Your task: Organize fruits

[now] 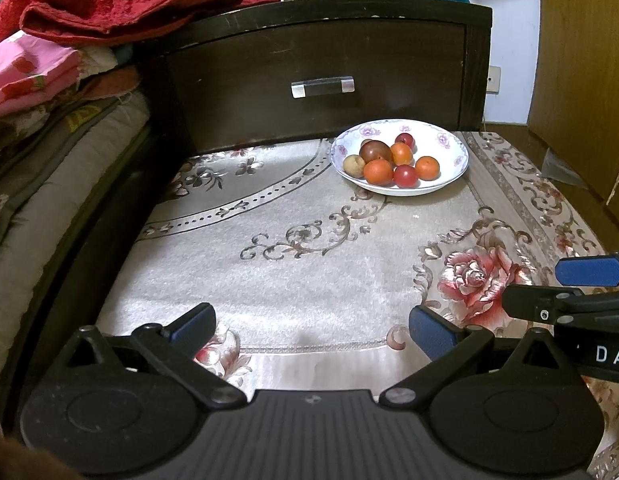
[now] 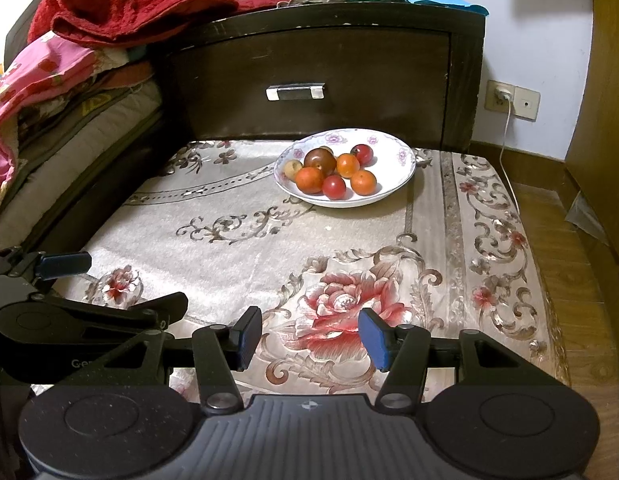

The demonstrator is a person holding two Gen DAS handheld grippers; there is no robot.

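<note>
Fruit sits heaped in a white shallow bowl with purple flower print [image 1: 449, 148] at the far end of the floral beige cloth-covered table [image 1: 293, 280], just before the dark wooden drawer front [image 1: 317, 76]. We count several small orange fruits [image 1: 378, 171], red ones [image 1: 405, 175], one larger dark brown-red fruit [image 1: 375, 151] and a small tan one [image 1: 353, 165], all touching in one cluster.

Our left gripper [image 1: 312, 326] has its blue-padded jaws spread wide over bare cloth, nothing between them. Our right gripper [image 2: 309, 338] also stands apart, less widely, and empty.

The bowl lies ahead of both, well apart from either. From the left gripper it is ahead and to the right; from the right one, nearly straight ahead, slightly left. So we judge the right hand the better placed to reach.

Only the right wrist view shows the wall socket with white cord [image 2: 505, 100] behind the table; the left wrist view shows more of the stacked bedding [image 1: 49, 92] alongside.
</note>
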